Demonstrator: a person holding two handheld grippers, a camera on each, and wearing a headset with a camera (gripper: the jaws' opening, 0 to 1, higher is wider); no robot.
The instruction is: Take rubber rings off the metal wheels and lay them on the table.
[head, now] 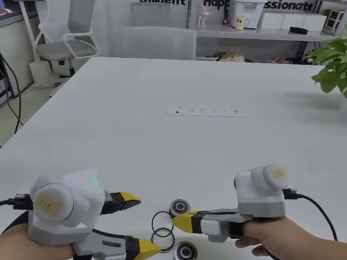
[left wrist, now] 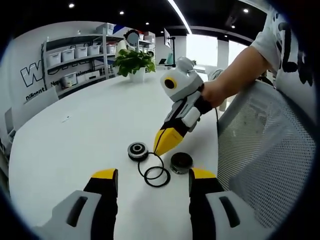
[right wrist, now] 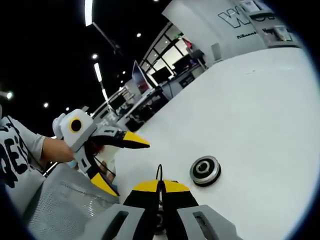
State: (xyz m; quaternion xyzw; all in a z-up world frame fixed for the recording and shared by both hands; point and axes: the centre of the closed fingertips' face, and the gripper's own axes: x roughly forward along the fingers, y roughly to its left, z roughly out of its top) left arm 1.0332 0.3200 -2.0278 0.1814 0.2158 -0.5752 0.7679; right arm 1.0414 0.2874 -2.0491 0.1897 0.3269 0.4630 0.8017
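Note:
Two metal wheels lie near the table's front edge, one [head: 179,207] just beyond my right gripper [head: 179,221] and one [head: 186,251] nearer me. Two black rubber rings [head: 162,236] lie overlapping between the grippers. My right gripper [right wrist: 160,188] is shut, with the edge of the farther ring [head: 161,220] pinched at its yellow tips; that ring [right wrist: 159,172] sticks out as a thin black line. A wheel [right wrist: 205,170] sits to its right. My left gripper [head: 139,224] stands open just left of the rings [left wrist: 156,176], jaws [left wrist: 152,176] wide, nothing between them. Both wheels [left wrist: 137,150] [left wrist: 181,162] flank the rings.
A white power strip [head: 206,112] lies mid-table. A green plant [head: 332,67] stands at the right edge. Office chairs [head: 160,42] line the far side, and a mesh chair [left wrist: 265,150] is close behind the right hand. Shelves with boxes run along the back wall.

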